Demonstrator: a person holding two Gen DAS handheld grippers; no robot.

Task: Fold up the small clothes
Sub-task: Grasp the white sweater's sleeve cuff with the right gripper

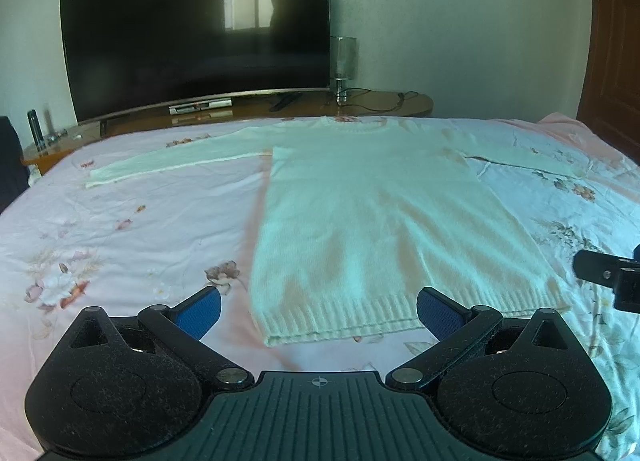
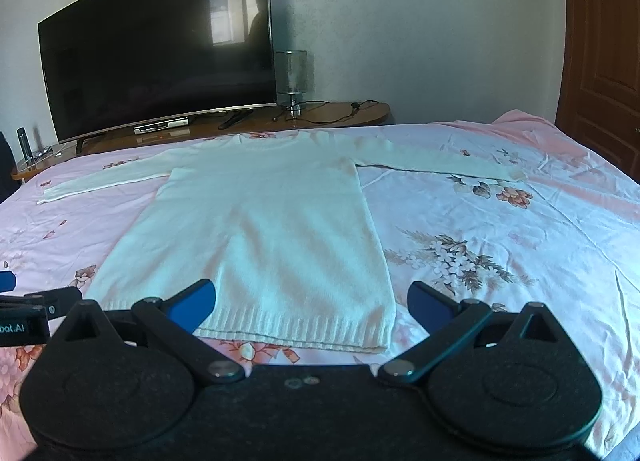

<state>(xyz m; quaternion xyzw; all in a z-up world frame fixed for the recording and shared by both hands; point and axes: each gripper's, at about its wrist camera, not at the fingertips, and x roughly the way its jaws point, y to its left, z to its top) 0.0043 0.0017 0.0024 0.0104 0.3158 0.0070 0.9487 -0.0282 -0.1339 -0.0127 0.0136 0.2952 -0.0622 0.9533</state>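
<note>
Ahead, a TV [image 2: 156,49] and lamp [image 2: 292,77] stand beyond the bed [image 2: 500,229]. The sweater [image 2: 256,229] lies flat there, hem just before both gaping tools: left [image 1: 318,311], right [image 2: 312,303].

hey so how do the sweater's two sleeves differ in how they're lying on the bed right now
The left sleeve stretches out toward the side with the TV; the right sleeve reaches toward the side with the wooden door. The left sleeve shows a pale seam line along its near edge; the right sleeve casts a dark shadow line there. Both lie flat and spread out, unfolded, on the floral bedsheet.
</note>
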